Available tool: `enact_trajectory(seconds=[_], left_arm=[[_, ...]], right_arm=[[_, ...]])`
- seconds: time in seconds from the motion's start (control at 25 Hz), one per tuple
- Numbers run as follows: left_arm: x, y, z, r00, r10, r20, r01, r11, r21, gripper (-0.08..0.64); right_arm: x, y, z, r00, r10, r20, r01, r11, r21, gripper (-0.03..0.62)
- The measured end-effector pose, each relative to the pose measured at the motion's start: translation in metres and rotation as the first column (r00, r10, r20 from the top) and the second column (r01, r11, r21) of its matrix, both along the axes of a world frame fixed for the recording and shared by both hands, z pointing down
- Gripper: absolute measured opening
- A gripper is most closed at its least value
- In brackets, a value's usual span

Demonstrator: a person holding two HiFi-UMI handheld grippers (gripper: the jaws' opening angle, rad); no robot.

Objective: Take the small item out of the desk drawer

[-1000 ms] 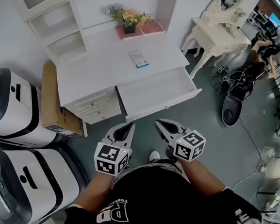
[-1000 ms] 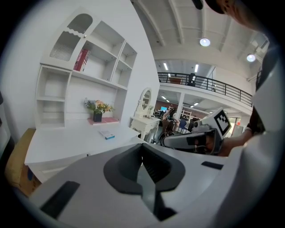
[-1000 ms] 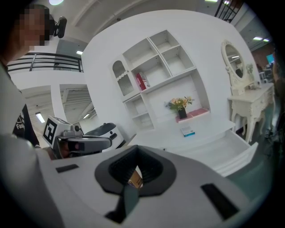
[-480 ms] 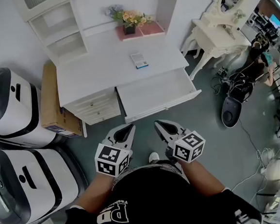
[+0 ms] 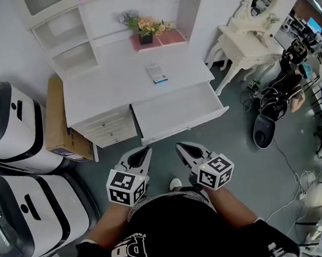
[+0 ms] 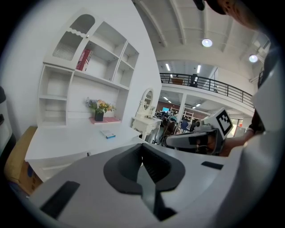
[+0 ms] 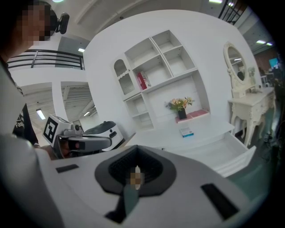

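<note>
Looks finished, or nearly so, as far as the retrieval goes. Finds the small item, a white box with a blue edge (image 5: 157,73), lying flat on top of the white desk (image 5: 107,85), at 11 o'clock from the middle of the open drawer (image 5: 176,108) and at 6 o'clock from the pot of flowers (image 5: 145,30). Shows nothing inside the drawer: bare white floor from front to back.

Holds the left tool (image 5: 144,151) and the right tool (image 5: 179,146) side by side at 6 o'clock from the drawer front, well apart from it, both pointing toward the desk. Has the jaws of each pressed together with nothing between them, plain in both gripper views. Touches neither the box nor the drawer.

Reads, on that showing, as the removal step done, with only the closing of the drawer possibly left, though the task sentence asks for no such thing. Calls, if closing is wanted, for bringing one tool forward to 12 o'clock, setting its closed tips flat against the drawer front near the middle, and pushing straight in so as not to skew it on its runners. Needs care not to jolt the desk and slide the box. Otherwise calls for nothing beyond standing clear.
</note>
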State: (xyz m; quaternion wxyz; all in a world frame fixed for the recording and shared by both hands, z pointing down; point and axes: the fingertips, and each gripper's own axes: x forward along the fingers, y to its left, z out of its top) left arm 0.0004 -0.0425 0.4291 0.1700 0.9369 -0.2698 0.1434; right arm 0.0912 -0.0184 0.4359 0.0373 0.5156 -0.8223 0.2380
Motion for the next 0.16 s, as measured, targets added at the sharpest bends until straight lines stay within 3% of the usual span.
enact_trajectory(seconds=[0.16], left_arm=[[0.0009, -0.0008, -0.0011, 1.000, -0.012, -0.006, 0.012, 1.000, 0.001, 0.015]], right_arm=[[0.0025, 0.0007, 0.0000, 1.000, -0.002, -0.002, 0.002, 1.000, 0.001, 0.006]])
